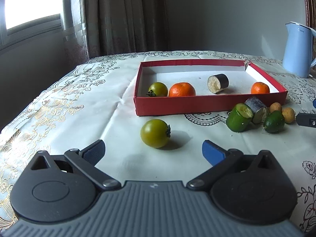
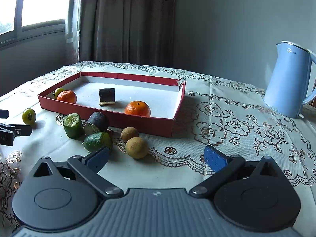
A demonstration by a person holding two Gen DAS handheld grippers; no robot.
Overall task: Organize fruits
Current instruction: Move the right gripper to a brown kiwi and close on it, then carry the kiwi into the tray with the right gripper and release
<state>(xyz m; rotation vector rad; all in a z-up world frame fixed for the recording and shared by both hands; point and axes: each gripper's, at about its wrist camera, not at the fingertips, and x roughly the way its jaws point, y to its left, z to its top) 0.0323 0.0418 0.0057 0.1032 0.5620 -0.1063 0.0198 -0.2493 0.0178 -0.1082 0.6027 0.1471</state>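
The left claw point(image 1: 153, 151) stands spread as wide as it goes, holding nothing; one green tomato point(image 1: 155, 133) lies on the cloth just past its blue pads point(image 1: 212, 152), between their lines but touching neither. The right claw point(image 2: 156, 156) is likewise apart and empty, with its left pad just in front of a whole green fruit point(image 2: 96, 141) and the nearer of two small brown round fruits point(image 2: 136, 147) lying just ahead of the gap.

Loose on the worktop point(image 1: 79, 122), before the near wall of the red box point(image 1: 197, 104), sit one cut green cylinder piece point(image 1: 239, 117), one dark-skinned cut piece point(image 1: 257, 108), the whole green fruit and the two brown fruits, all bunched near the box's near right corner. The green tomato lies alone, well apart from that cluster, with bare cloth all round it.

Inside the box are four things: a second green tomato point(image 1: 158, 89) and an orange point(image 1: 181, 89) touching at the near left corner, another dark cut piece point(image 1: 218, 83) in the middle, and a second orange point(image 1: 260, 88) against the near wall at the right. The back half of the box floor is bare.

A blue kettle point(image 2: 290, 81) stands near the worktop's far right edge, well apart from the box.
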